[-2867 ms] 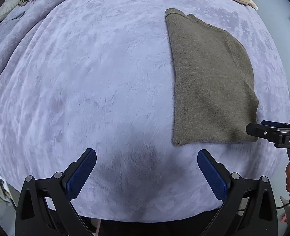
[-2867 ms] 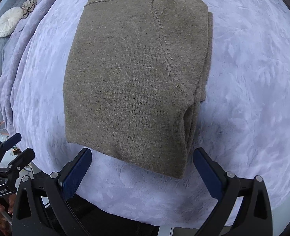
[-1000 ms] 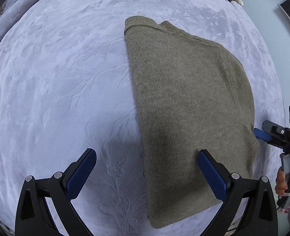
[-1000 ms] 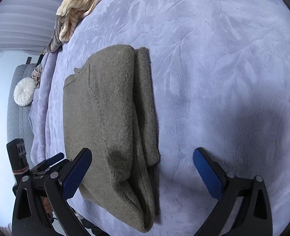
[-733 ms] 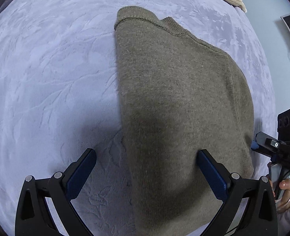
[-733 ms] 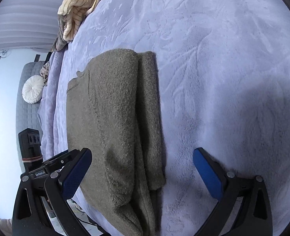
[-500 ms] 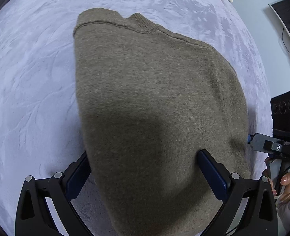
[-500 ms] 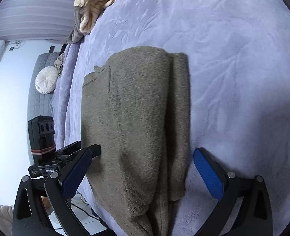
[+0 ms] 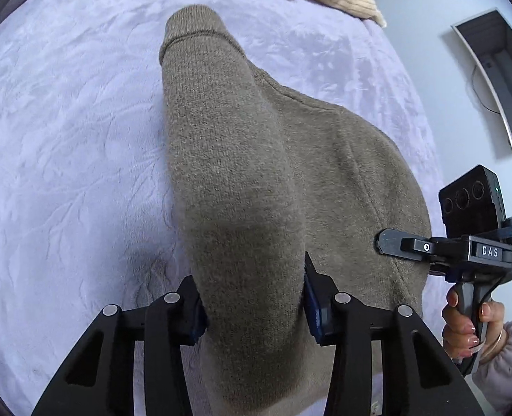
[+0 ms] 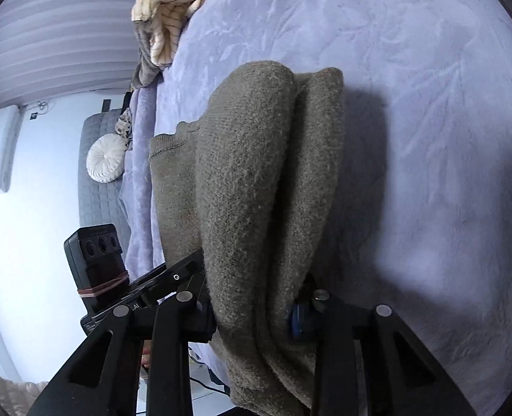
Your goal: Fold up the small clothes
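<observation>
Lavender plush bedspread (image 9: 65, 138) fills both views. Olive knit sweater (image 9: 325, 159) lies on it, already folded lengthwise into a narrow stack, sleeves tucked in. Left gripper (image 9: 252, 305) is closed on the near hem at one corner, right gripper (image 10: 256, 308) clamped on the other, layers bunched between the jaws. Judged remaining: carry the hem over to the collar for the crosswise fold, then flatten. Cream striped garment (image 10: 162, 10) sits at the far edge, well apart; nothing blocks the fold path. Round white cushion (image 10: 105, 159) lies off to the side.
</observation>
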`<state>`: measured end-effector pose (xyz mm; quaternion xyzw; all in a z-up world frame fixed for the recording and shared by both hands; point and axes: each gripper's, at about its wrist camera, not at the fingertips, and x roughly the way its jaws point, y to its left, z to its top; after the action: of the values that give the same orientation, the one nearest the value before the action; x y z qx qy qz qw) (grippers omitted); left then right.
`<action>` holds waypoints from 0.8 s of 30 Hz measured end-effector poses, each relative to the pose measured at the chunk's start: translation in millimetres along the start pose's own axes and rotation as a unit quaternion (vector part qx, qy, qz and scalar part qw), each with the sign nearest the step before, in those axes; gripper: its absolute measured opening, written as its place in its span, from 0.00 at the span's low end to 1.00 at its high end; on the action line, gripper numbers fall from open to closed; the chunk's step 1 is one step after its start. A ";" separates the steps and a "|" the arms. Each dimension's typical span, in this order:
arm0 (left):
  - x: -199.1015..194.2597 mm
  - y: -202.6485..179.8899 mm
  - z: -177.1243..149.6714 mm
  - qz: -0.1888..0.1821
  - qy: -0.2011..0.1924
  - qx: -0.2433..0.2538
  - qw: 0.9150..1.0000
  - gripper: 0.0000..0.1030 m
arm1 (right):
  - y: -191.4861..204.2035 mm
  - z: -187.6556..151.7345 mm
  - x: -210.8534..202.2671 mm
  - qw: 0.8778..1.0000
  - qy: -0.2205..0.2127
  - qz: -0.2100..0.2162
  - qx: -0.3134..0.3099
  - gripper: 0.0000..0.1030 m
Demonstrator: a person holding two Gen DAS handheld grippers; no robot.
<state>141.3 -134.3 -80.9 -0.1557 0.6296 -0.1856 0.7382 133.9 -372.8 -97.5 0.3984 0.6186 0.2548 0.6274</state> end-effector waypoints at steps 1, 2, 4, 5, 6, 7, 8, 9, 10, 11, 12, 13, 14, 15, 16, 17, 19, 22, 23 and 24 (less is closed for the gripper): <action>-9.2 1.3 -3.3 -0.006 0.005 0.002 1.000 0.44 | 6.6 -4.0 -1.4 1.000 -0.002 0.006 -0.001 0.32; -18.0 1.4 -6.3 -0.009 0.001 0.006 1.000 0.44 | 12.5 -7.7 -2.5 1.000 -0.004 0.010 -0.001 0.32; -31.1 -2.3 -10.3 -0.017 -0.009 0.010 1.000 0.44 | 22.5 -14.9 -4.8 1.000 -0.008 0.020 0.001 0.32; -40.1 -1.7 -13.9 -0.021 -0.014 0.012 1.000 0.44 | 28.8 -21.3 -6.1 1.000 -0.010 0.026 0.003 0.32; -50.8 0.1 -18.6 -0.026 -0.020 0.012 0.999 0.44 | 35.0 -26.9 -5.7 0.999 -0.011 0.030 0.002 0.32; -59.9 2.5 -22.2 -0.029 -0.024 0.012 0.999 0.44 | 41.6 -33.4 -6.1 0.999 -0.012 0.034 0.001 0.32; -70.7 5.9 -28.4 -0.030 -0.028 0.013 0.999 0.44 | 48.0 -40.4 -5.6 0.999 -0.012 0.039 -0.001 0.32; -81.2 8.6 -35.5 -0.029 -0.031 0.015 0.999 0.44 | 54.7 -48.1 -4.4 0.999 -0.011 0.043 -0.002 0.32; -88.8 11.2 -41.8 -0.028 -0.033 0.017 0.999 0.44 | 59.5 -54.7 -2.2 0.999 -0.009 0.045 -0.003 0.32; -98.7 16.4 -50.0 -0.027 -0.035 0.017 0.999 0.44 | 65.4 -62.7 1.4 0.999 -0.007 0.045 -0.005 0.32; -107.4 21.7 -58.9 -0.025 -0.036 0.016 0.999 0.44 | 70.9 -70.6 5.5 0.999 -0.004 0.045 -0.007 0.32; -113.2 26.2 -66.4 -0.024 -0.036 0.014 0.999 0.44 | 76.6 -78.4 10.6 0.999 -0.001 0.044 -0.011 0.32; -119.6 32.6 -74.7 -0.022 -0.036 0.012 0.999 0.44 | 82.1 -85.4 17.2 0.999 0.002 0.042 -0.014 0.32; -127.1 41.3 -85.5 -0.019 -0.035 0.008 0.999 0.44 | 86.7 -94.0 25.1 0.999 0.006 0.043 -0.014 0.32; -131.2 46.7 -92.8 -0.017 -0.034 0.005 0.999 0.44 | 90.5 -100.7 33.2 0.999 0.011 0.043 -0.014 0.32; -135.7 54.4 -101.5 -0.014 -0.032 0.000 0.999 0.44 | 92.7 -108.6 41.1 0.999 0.016 0.044 -0.013 0.32; -141.8 68.9 -118.5 -0.006 -0.025 -0.011 1.000 0.44 | 96.7 -123.8 61.7 0.999 0.028 0.044 -0.010 0.32; -150.9 96.4 -144.3 0.005 -0.013 -0.030 0.999 0.44 | 96.6 -143.8 94.9 0.998 0.046 0.043 0.001 0.32; -151.6 104.7 -152.7 0.008 -0.008 -0.036 0.999 0.44 | 96.0 -148.5 105.4 0.998 0.052 0.041 0.004 0.32; -150.8 112.7 -158.9 0.011 -0.004 -0.042 0.999 0.44 | 95.7 -151.6 114.9 0.998 0.056 0.039 0.006 0.32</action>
<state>-27.7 36.7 -27.0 -0.1799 0.6359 -0.1503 0.7354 14.0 -198.5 -72.7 0.4116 0.6381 0.2972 0.5788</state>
